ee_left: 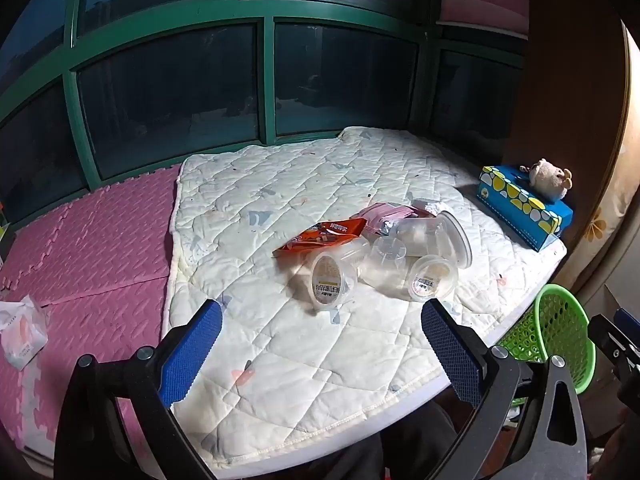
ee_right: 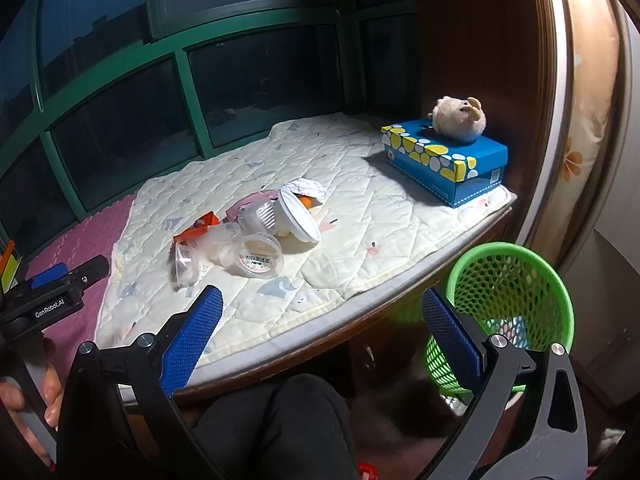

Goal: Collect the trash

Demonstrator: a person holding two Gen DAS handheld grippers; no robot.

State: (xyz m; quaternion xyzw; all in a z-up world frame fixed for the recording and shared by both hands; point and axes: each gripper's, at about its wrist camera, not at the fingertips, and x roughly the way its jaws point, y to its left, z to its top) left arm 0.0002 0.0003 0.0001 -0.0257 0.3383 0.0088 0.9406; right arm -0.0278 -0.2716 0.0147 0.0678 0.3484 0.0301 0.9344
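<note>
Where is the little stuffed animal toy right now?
The stuffed toy sits on top of the blue tissue box, at the far right corner of the white quilt beside the wooden wall, seen in both wrist views.

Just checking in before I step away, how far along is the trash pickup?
Barely started. The green basket already holds something, too blurred to identify. Both tongs, left and right, are open and empty. Still on the quilt: clear plastic cups, an orange wrapper and pink packaging.
</note>
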